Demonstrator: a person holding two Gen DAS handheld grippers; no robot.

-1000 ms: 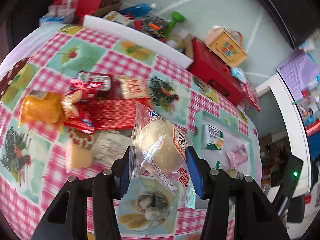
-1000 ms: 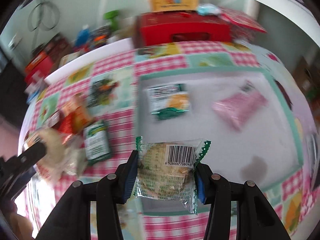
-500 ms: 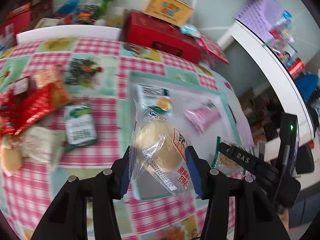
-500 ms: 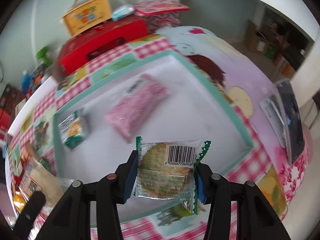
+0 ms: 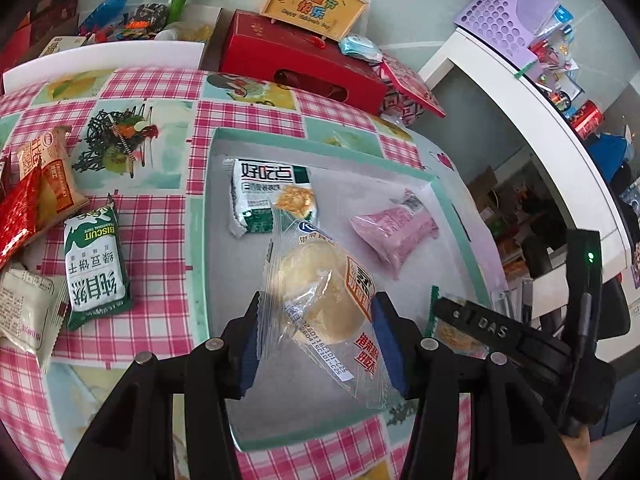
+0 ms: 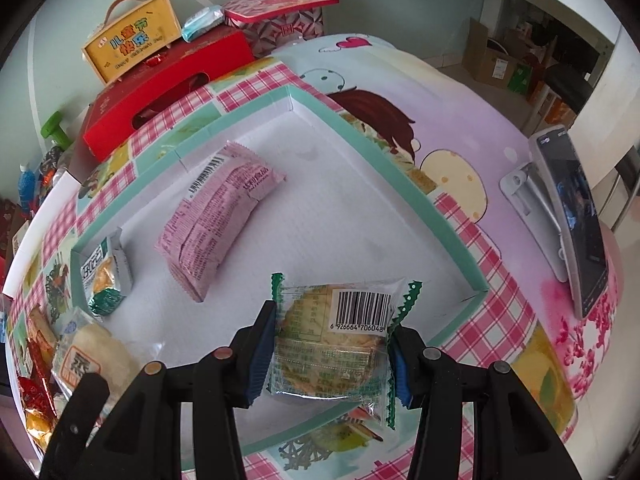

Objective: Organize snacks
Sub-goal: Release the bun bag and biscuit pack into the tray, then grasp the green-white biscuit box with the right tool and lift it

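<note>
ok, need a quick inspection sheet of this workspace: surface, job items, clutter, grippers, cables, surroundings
Surface: table under a checked pink tablecloth; shallow teal-rimmed tray lies on it.
Job's things: in the tray, a pink snack pack and a green-and-white cracker pack. Outside it, at the left wrist view's left edge, a green biscuit pack among other loose snacks.
Clutter: phone on a stand on the table beside the tray.
Grippers: left gripper shut on a clear-wrapped bun; right gripper shut on a green-edged biscuit packet; both over the tray.
Cables: nothing seen.
Surroundings: red gift box and yellow carry box behind the table; white shelf to the side.
</note>
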